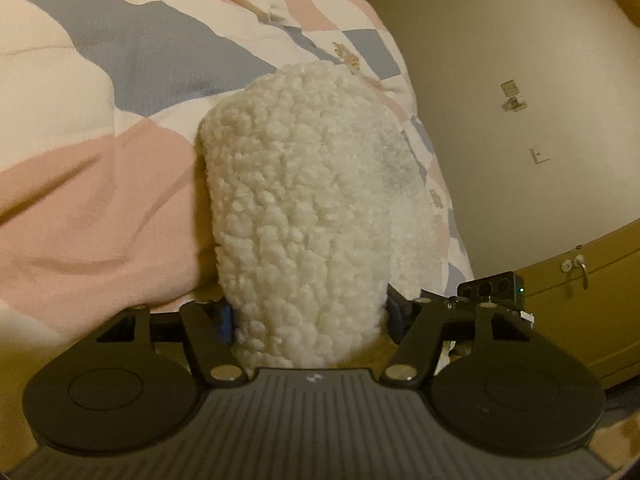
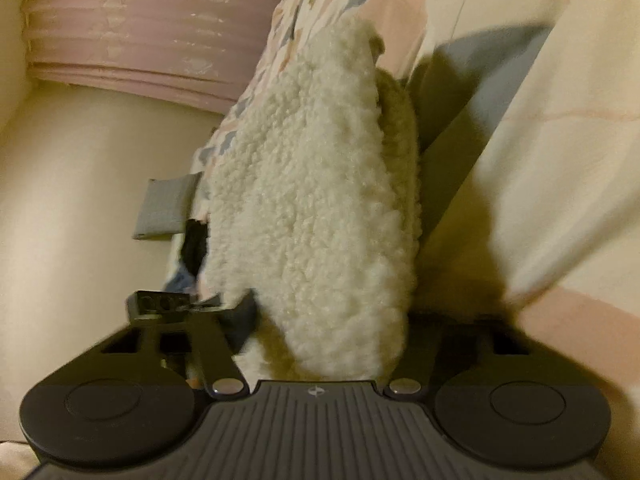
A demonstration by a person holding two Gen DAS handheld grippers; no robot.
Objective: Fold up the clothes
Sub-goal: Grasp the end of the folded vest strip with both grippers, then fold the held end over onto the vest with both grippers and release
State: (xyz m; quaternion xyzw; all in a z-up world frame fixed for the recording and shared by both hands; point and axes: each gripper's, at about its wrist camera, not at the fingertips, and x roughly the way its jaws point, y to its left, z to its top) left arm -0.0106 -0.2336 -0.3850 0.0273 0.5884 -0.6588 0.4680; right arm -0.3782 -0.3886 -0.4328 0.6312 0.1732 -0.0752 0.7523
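**Both grippers pinching the fleece on the bed**

I have the white sherpa fleece garment (image 1: pixel 304 208) lying on the patchwork quilt (image 1: pixel 100 92) of the bed, near its edge. My left hand-held gripper (image 1: pixel 312 320) is clamped on 1 bunched end, and my right hand-held gripper (image 2: pixel 324 320) grips the other. I judge this the grasp before a fold; next I'd lift both ends evenly. No containers in view.

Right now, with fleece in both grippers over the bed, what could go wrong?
1. The left gripper clamps a thick roll of white fleece; the bulky pile could slip out when lifted.
2. The right gripper bites the garment's folded edge; layers may separate.
3. The patchwork quilt lies rumpled beneath, so the fold may land crooked.
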